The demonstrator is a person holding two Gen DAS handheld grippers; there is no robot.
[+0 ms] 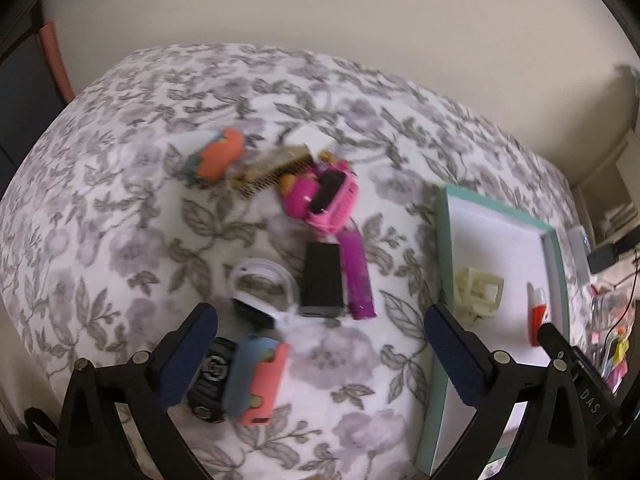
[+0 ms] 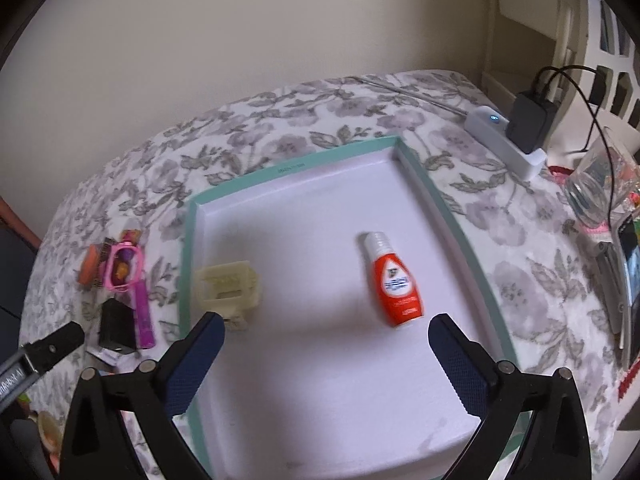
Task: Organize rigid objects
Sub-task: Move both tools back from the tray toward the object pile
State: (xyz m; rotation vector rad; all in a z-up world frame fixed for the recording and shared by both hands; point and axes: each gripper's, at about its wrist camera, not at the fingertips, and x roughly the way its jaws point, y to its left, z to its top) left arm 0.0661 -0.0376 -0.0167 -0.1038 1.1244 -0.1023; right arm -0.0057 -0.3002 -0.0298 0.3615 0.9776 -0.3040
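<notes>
A teal-rimmed white tray (image 2: 289,168) lies on the flowered bedspread; in it are an orange bottle (image 2: 394,280) and a cream plastic frame (image 2: 230,284). My right gripper (image 2: 326,344) hangs open above the tray, just short of the bottle, with nothing between its fingers. My left gripper (image 1: 320,336) is open over the loose pile left of the tray (image 1: 440,248): a blue-and-pink case (image 1: 260,376), a black round item (image 1: 212,376), a black box (image 1: 322,280), a purple tube (image 1: 358,276), a white cable (image 1: 260,276), a pink toy car (image 1: 324,196) and an orange toy (image 1: 220,154).
A white power strip with a black charger (image 2: 524,128) sits beyond the tray's far right corner. A glass (image 2: 596,184) and a phone (image 2: 630,268) lie at the bed's right edge. A wall runs behind the bed. A comb (image 1: 276,172) lies among the toys.
</notes>
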